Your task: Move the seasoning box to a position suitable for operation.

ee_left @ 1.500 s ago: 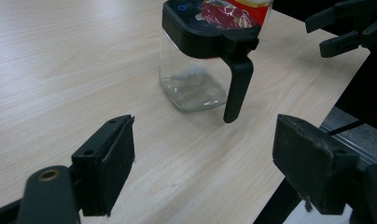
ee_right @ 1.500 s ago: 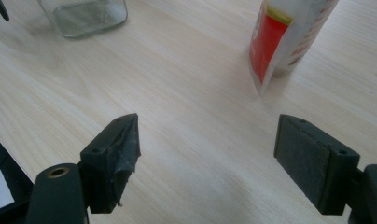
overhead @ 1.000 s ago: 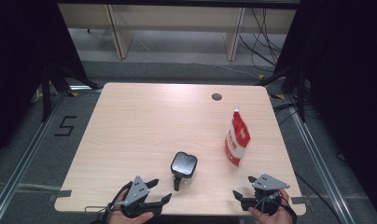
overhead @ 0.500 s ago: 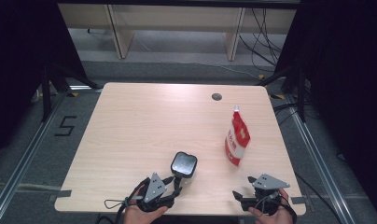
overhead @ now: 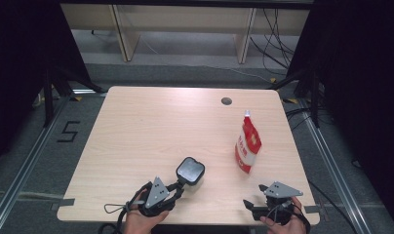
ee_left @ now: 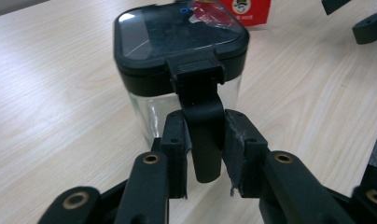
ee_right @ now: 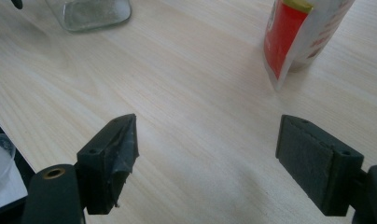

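Jar (ee_left: 177, 60), clear-walled with black square lid, is stood upright just ahead of the left gripper (ee_left: 204, 156); its black latch handle (ee_left: 200, 126), long axis vertical, is flanked by both pads, contact uncertain. Right gripper (ee_right: 214, 156) is held spread wide, empty; red-and-white pouch (ee_right: 301, 35) is stood beyond its fingertips.

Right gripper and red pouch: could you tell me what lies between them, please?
Only bare table; the right gripper view shows plain wood from the right gripper to the red pouch.
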{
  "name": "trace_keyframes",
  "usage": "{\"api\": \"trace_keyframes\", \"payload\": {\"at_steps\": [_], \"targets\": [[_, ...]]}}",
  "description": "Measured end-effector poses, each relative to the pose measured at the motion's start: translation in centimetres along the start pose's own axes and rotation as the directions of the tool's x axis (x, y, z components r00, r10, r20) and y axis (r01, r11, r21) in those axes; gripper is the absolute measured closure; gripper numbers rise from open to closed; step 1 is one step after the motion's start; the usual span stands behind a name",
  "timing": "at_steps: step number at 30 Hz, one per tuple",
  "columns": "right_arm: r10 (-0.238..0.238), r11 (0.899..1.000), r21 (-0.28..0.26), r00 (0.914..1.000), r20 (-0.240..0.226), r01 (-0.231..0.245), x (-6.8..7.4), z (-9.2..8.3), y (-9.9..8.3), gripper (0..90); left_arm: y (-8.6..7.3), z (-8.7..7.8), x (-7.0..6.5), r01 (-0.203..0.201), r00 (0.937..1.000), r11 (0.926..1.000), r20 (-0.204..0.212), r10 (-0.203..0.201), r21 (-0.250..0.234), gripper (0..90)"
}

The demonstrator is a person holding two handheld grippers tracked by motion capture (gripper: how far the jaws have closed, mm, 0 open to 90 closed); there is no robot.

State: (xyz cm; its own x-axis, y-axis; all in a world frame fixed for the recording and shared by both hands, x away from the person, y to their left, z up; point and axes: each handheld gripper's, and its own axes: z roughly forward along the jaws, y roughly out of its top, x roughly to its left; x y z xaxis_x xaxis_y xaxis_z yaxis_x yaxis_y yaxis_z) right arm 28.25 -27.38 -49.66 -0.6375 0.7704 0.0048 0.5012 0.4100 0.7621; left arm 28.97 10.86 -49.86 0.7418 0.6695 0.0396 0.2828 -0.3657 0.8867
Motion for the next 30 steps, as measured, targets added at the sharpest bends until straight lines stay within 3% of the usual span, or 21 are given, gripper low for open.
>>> {"api": "trace_keyframes", "payload": {"at_steps": [4,9,11,14,19,20,21,22,23,24,25,30], "targets": [[0.008,1.0,0.012,0.9999,-0.006,-0.008,0.1,0.0,0.0,22.2,-0.2,-0.3,0.5,0.031,0.9995,0.9995,0.004,-0.031,0.009,70.8],[0.001,1.0,0.01,0.9999,-0.013,-0.001,0.2,0.0,0.0,22.3,-0.2,-0.5,1.2,0.009,0.9999,0.9998,0.004,-0.009,0.02,70.9],[0.0,1.0,0.008,0.9999,-0.012,0.0,0.2,0.0,0.1,22.3,-0.2,-0.5,1.1,0.029,0.9996,0.9994,-0.001,-0.029,0.018,71.0],[-0.005,1.0,0.009,0.9999,-0.011,0.005,0.2,0.0,0.0,22.4,-0.2,-0.6,1.6,0.018,0.9998,0.9997,-0.003,-0.018,0.018,71.0],[-0.013,1.0,0.009,0.9998,-0.017,0.013,0.2,0.0,0.1,22.4,-0.3,-0.6,2.2,0.037,0.9992,0.9993,-0.019,-0.036,0.012,71.0],[-0.015,1.0,0.008,0.9997,-0.017,0.015,0.2,0.0,0.1,22.4,-0.3,-0.7,2.4,0.019,0.9997,0.9997,-0.015,-0.019,0.016,70.9],[-0.014,1.0,0.006,0.9997,-0.018,0.014,0.2,0.0,0.1,22.4,-0.3,-0.6,2.3,0.042,0.999,0.999,-0.014,-0.041,0.013,70.9],[-0.014,1.0,0.006,0.9997,-0.018,0.014,0.3,0.0,0.1,22.4,-0.3,-0.6,2.5,0.023,0.9996,0.9997,-0.015,-0.023,0.013,70.9],[-0.006,1.0,0.01,0.9999,-0.015,0.006,0.3,0.0,0.1,22.4,-0.3,-0.5,2.5,0.037,0.9993,0.9992,-0.002,-0.037,0.014,70.6],[0.001,1.0,0.017,0.9999,-0.015,0.0,0.4,0.0,0.0,22.4,-0.3,-0.5,2.7,0.019,0.9998,0.9997,-0.007,-0.019,0.016,70.0],[-0.016,1.0,0.005,0.9998,-0.011,0.017,0.3,0.1,0.1,22.4,-0.3,-0.4,2.7,0.022,0.9997,0.9996,-0.007,-0.022,0.015,69.4],[-0.014,1.0,0.01,0.9997,-0.021,0.014,0.3,0.1,0.0,22.4,-0.1,-0.1,2.7,0.022,0.9997,0.9995,-0.007,-0.022,0.021,69.2]]}}
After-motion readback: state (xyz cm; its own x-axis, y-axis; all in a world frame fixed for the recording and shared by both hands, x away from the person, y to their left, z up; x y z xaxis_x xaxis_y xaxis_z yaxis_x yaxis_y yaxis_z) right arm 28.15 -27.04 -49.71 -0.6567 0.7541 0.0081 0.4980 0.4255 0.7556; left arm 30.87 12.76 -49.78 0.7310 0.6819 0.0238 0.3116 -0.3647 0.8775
